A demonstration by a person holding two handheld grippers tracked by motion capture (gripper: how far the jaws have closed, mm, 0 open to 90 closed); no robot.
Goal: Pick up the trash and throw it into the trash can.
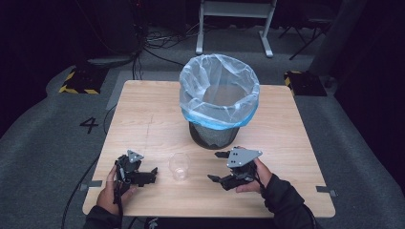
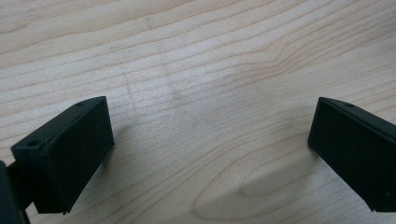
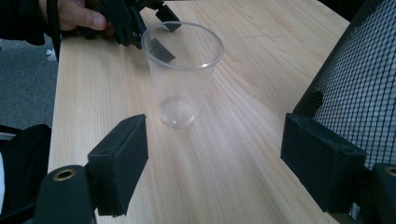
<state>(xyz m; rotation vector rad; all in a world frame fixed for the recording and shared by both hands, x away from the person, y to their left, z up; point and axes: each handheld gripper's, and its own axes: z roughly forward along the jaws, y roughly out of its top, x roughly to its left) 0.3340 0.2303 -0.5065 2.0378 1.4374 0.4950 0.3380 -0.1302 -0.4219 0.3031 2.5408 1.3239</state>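
Cup (image 1: 179,166): clear plastic, upright, empty, on the table (image 1: 143,119) between the two grippers, touched by neither. In the right gripper view the cup (image 3: 182,74) stands ahead of the jaws and a little toward the left-hand one, clear of both.

Right gripper (image 1: 216,166): just to the cup's right, jaws wide apart, nothing between them. Pointing toward the cup. Grey plate on top; the person's right hand (image 1: 258,176) wraps it from behind. Jaws hover close over the wood in its own view (image 3: 212,154).

Left gripper (image 1: 154,171): just to the cup's left, tips facing the cup with a small gap. Its own view has both jaws spread wide over bare wood grain (image 2: 210,130), holding nothing. Left hand (image 1: 112,188) grips it near the table's front edge. From the right gripper view, the left gripper (image 3: 161,30) sits right behind the cup.

Bin (image 1: 217,102): black mesh, blue-clear liner folded over the rim, standing beyond the cup and close to the right gripper's far side. Mesh wall (image 3: 359,84) is right beside that gripper's right-hand jaw.
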